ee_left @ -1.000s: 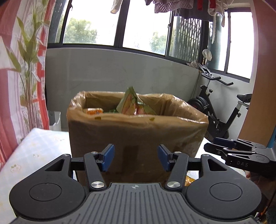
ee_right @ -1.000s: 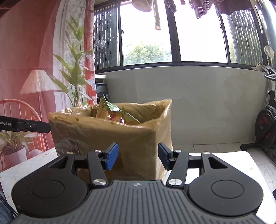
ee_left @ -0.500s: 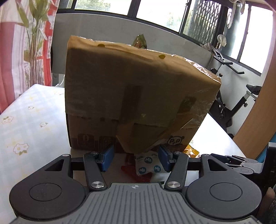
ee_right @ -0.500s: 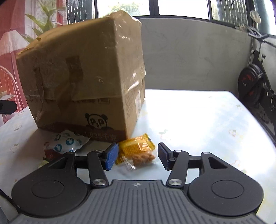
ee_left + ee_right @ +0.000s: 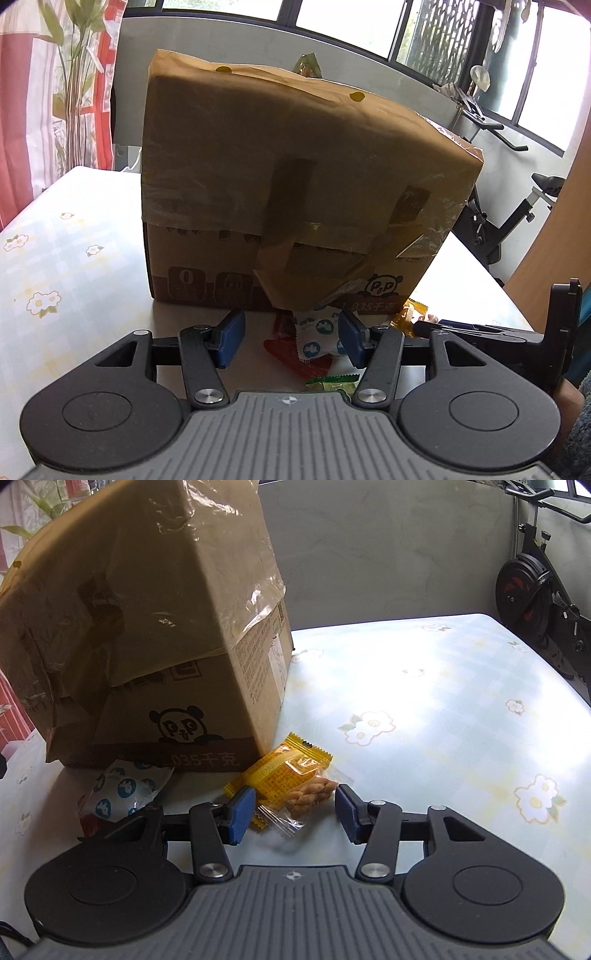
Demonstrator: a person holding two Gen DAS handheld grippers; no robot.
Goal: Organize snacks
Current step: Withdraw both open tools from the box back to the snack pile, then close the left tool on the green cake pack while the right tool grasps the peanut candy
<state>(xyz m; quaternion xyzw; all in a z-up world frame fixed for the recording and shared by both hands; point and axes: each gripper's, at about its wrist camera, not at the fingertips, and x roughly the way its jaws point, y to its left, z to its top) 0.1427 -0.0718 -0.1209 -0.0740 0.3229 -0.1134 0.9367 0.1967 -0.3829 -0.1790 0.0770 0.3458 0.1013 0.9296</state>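
The right gripper (image 5: 293,810) has its jaws closing, still parted, around one yellow snack packet (image 5: 286,777); the pads flank it without pressing (the left pad sits at its crimped edge). The left gripper (image 5: 290,338) stands released, jaws part open, with one white packet with blue dots (image 5: 316,338) between them, not pinched. Under that lies one red packet (image 5: 291,358), and one green packet (image 5: 332,382) peeks out nearer the camera. All four lie on the flowered tablecloth (image 5: 424,686) at the foot of one cardboard box (image 5: 288,192), the yellow one touching its corner.
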